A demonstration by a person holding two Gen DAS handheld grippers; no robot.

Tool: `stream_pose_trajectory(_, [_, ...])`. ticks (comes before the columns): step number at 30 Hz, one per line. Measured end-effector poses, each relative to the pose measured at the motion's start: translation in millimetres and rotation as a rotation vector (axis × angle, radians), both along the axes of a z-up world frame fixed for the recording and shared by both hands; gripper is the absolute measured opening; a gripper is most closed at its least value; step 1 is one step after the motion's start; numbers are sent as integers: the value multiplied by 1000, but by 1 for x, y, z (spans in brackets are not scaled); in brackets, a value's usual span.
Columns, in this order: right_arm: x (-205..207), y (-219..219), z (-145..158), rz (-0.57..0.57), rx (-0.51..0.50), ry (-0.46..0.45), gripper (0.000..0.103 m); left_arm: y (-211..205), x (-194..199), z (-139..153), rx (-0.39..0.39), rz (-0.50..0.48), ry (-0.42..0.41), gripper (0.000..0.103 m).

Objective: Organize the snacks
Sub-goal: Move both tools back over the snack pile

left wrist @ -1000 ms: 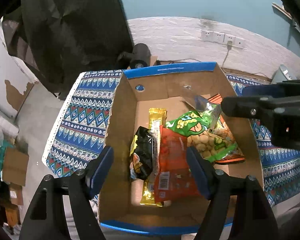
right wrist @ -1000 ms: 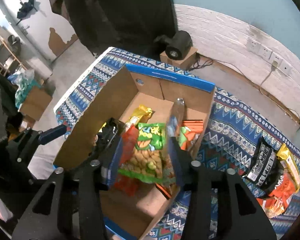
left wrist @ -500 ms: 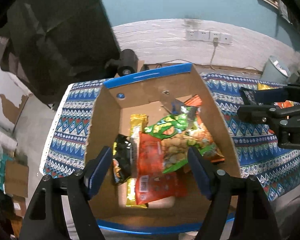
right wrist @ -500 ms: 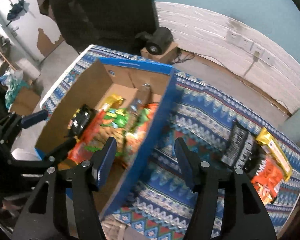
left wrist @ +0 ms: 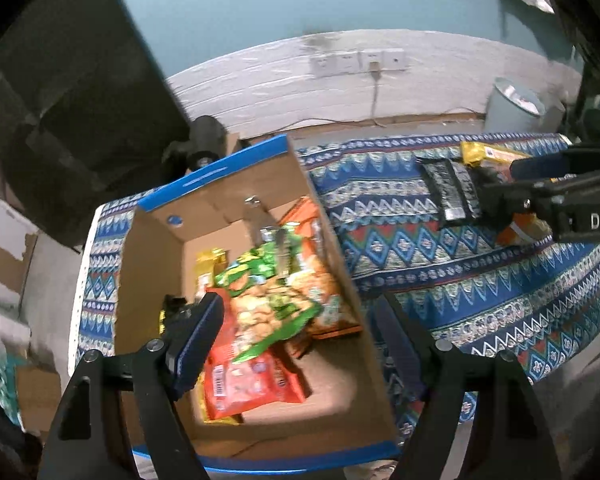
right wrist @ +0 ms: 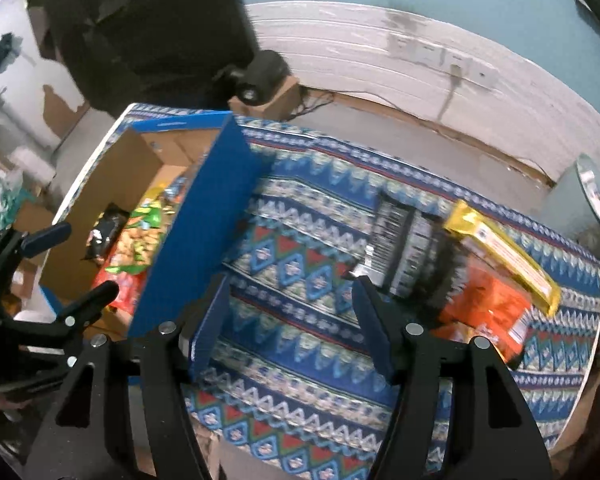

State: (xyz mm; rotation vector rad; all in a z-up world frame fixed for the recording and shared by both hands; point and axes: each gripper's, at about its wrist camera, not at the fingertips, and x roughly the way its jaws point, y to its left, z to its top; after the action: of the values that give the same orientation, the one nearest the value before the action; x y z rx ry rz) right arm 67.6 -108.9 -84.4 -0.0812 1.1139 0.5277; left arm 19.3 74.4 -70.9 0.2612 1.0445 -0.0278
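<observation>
A cardboard box [left wrist: 152,264] with blue rim sits on the patterned cloth and holds several snack packs: a green peanut bag [left wrist: 268,304], a red pack [left wrist: 244,380], orange and yellow ones. My left gripper [left wrist: 300,344] is open and empty, straddling the box's right wall. My right gripper [right wrist: 292,320] is open and empty above the cloth, right of the box [right wrist: 196,224]. Beyond it lie a black pack [right wrist: 404,248], an orange pack [right wrist: 488,312] and a yellow bar [right wrist: 504,252]. The right gripper also shows in the left wrist view [left wrist: 540,196], over those packs.
The patterned tablecloth [right wrist: 300,248] covers the table; its far edge runs along a white brick wall with sockets [left wrist: 356,60]. A grey bin [left wrist: 516,108] stands at the right. A black device on a carton [right wrist: 264,80] stands behind the box.
My right gripper has left the box, where it had been over the green peanut bag, and moved right toward the loose packs. My left gripper has shifted right, over the box's right wall.
</observation>
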Motion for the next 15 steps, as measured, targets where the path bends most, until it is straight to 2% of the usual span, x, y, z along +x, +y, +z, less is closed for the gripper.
stream_pose_trajectory(9, [5, -54, -10, -73, -29, 5, 65, -44, 12, -10, -2, -75, 33, 80])
stream_pose_trajectory(15, [12, -87, -28, -118, -39, 39, 65, -71, 21, -21, -5, -121, 59, 80])
